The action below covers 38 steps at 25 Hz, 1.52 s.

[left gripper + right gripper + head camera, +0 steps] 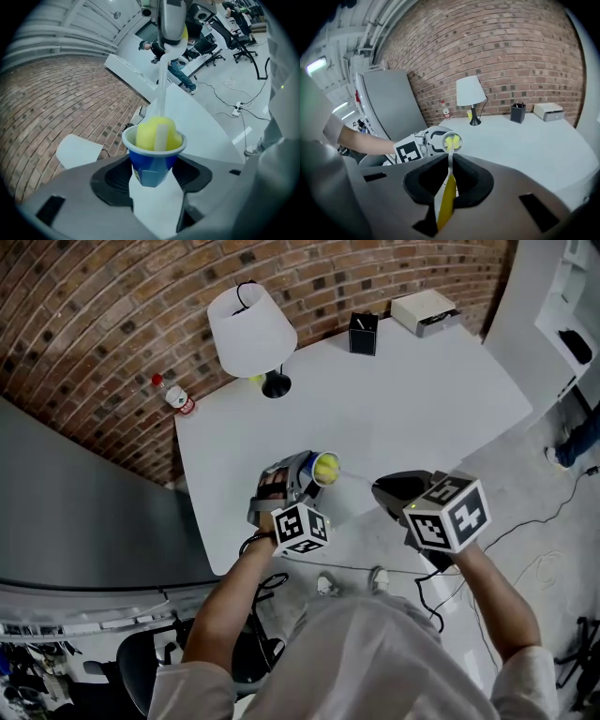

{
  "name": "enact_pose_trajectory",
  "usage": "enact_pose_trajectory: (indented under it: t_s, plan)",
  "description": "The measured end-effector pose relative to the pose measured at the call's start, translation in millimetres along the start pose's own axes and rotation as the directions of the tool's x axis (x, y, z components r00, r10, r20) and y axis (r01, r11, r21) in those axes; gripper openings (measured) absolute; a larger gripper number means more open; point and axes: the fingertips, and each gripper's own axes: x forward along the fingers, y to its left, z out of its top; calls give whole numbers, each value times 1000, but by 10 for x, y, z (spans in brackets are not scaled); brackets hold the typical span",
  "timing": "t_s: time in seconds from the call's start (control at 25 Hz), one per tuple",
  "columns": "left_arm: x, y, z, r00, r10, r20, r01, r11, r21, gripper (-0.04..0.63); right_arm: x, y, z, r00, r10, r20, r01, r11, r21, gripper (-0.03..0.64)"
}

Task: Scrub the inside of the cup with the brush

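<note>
Two holds: your left hand-held gripper is clamping the base of a likely light, crushable cup; your right hand-held gripper is pinching the brush handle.

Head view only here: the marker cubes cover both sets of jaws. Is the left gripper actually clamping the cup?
Observer: Yes. The left gripper view shows the left gripper with both jaws pressed on the blue cup.
Operator: Is the brush head inside?
Observer: Its yellow sponge head fills the cup's mouth.
Operator: And the right grip?
Observer: The right gripper is shut on the brush's yellow handle.
</note>
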Motion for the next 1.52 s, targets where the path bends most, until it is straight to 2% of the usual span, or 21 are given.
enact_pose_trajectory:
  t_s: [0.2, 0.4, 0.48, 0.6, 0.8, 0.96, 1.16, 1.32, 1.52]
  plan:
    - [1, 25, -64, 1000, 23, -10, -23, 1000, 2, 275, 77, -25, -111, 999, 34, 31, -40, 975, 218, 28]
    - [-19, 67, -122, 999, 38, -8, -38, 999, -5, 275, 121, -5, -129, 993, 72, 92, -104, 903, 417, 28]
    - [-19, 77, -149, 999, 39, -3, -39, 999, -10, 275, 139, 3, -123, 991, 79, 108, -121, 877, 465, 28]
    - [-18, 78, -177, 999, 40, 4, -40, 999, -16, 275, 158, 31, -116, 992, 72, 108, -115, 875, 470, 28]
    - [3, 80, -214, 999, 36, 25, -35, 999, -41, 275, 177, 74, -86, 996, 38, 77, -66, 908, 413, 28]
    - [55, 78, -298, 999, 29, 28, -27, 996, -89, 275, 198, 106, -62, 999, 0, 50, -17, 937, 349, 26]
    - [110, 68, -434, 1000, 8, 28, -4, 986, -164, 275, 204, 146, -59, 999, -27, 45, 11, 946, 323, 26]
    - [175, 71, -622, 1000, -20, 14, 23, 964, -266, 275, 231, 181, -38, 997, -44, 64, 21, 943, 332, 26]
    - [250, 60, -805, 998, -64, 22, 67, 908, -413, 275, 299, 230, 15, 993, -67, 97, 29, 936, 351, 26]
